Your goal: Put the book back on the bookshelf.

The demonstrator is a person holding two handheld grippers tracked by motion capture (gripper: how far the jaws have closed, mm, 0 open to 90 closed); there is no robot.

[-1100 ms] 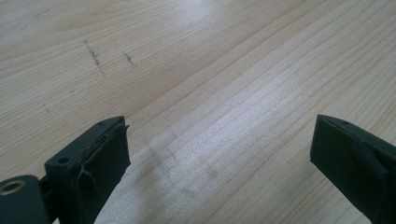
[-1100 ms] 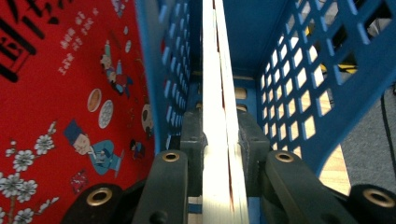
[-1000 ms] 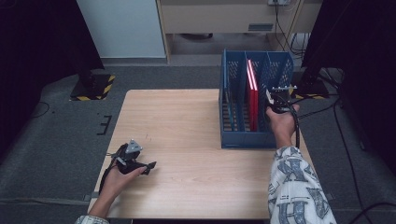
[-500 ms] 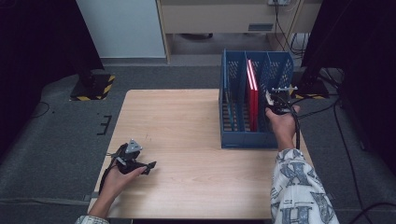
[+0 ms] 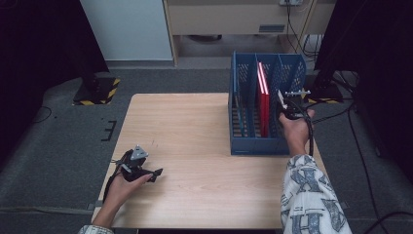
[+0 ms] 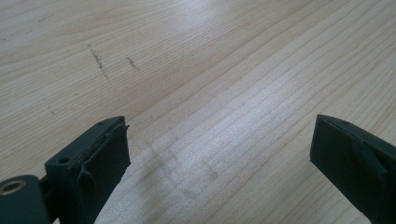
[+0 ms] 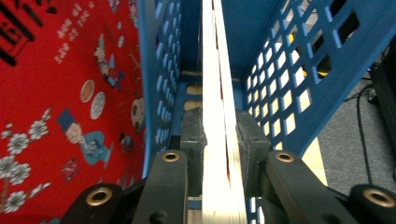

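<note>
A blue file rack stands on the right of the wooden table, with a red book upright in its middle compartment. My right gripper is at the rack's right compartment. In the right gripper view a thin book with pale page edges stands in that compartment, and my right gripper is shut on it; its jaws have just been closing on this book. The red book shows beyond the blue divider. My left gripper rests low at the table's front left, open over bare wood.
The rack's mesh wall runs close along the held book's right side. A cable trails from the right gripper over the hand. Dark stands and floor cables lie beyond the table's right edge.
</note>
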